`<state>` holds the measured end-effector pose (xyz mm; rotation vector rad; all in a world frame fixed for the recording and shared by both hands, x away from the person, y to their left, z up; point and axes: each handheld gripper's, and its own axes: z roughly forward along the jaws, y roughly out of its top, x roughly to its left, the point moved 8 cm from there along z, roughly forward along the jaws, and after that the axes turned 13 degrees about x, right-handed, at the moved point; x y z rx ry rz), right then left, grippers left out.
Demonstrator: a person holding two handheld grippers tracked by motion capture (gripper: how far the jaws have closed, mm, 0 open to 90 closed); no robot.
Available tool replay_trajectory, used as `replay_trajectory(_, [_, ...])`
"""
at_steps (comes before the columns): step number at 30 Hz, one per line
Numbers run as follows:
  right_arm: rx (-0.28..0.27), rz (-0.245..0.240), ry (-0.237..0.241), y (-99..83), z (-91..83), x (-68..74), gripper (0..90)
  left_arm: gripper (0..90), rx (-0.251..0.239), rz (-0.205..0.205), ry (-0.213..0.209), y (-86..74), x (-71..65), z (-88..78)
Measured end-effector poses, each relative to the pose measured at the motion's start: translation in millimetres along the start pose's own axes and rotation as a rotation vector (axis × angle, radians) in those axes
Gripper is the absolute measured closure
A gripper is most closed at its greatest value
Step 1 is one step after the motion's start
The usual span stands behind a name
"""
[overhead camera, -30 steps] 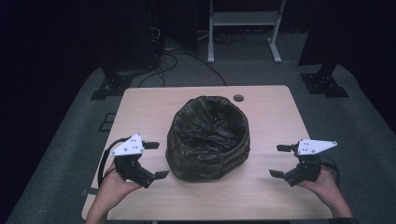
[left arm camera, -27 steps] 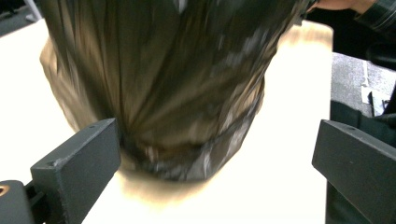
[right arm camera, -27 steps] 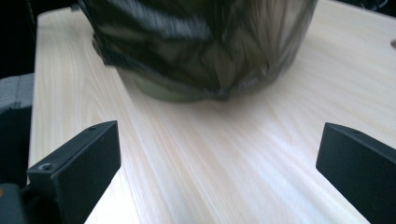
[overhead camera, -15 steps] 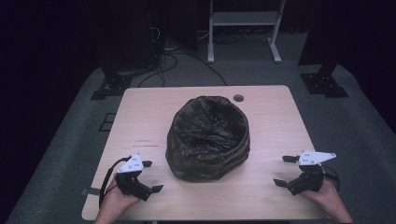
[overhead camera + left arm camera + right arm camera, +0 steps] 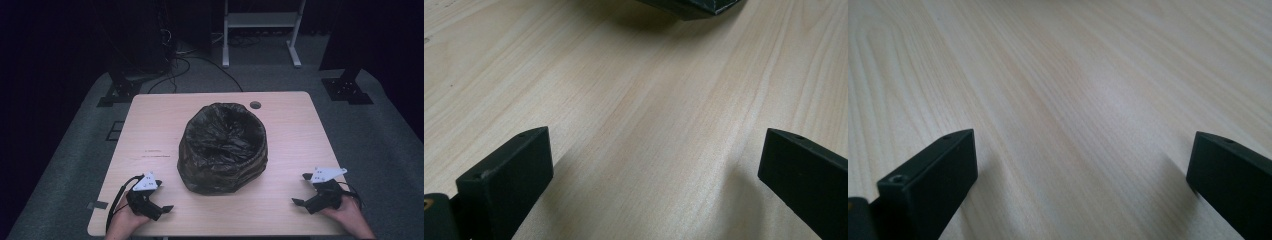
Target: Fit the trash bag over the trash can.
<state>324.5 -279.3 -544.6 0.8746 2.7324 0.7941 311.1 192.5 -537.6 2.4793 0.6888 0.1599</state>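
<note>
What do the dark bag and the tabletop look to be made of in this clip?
The bag looks like thin, glossy black plastic film, judging by its crinkled folds and small highlights; it may line a bin, though that is hidden. The tabletop looks like pale wood or wood-look laminate with a matte finish: long straight grain lines show under the open left gripper and right gripper.

pretty dim room, light falling mostly on the pale wooden table (image 5: 150, 130), dark surroundings, soft shadows under black jaws, close-ups slightly blurry up front

The high view looks down on the whole table (image 5: 150, 130); both gripper views skim its wood closely.
</note>
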Motion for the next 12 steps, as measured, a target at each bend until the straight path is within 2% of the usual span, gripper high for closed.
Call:
replay_trajectory(5, [0.001,0.001,0.000,-0.2,0.0,-0.2,0.0,0.0,0.010,0.030,0.033,-0.4,-1.4,2.3])
replay_trajectory(12, [0.001,0.001,0.000,-0.2,0.0,-0.2,0.0,0.0,0.010,0.019,0.040,-0.5,-0.2,2.3])
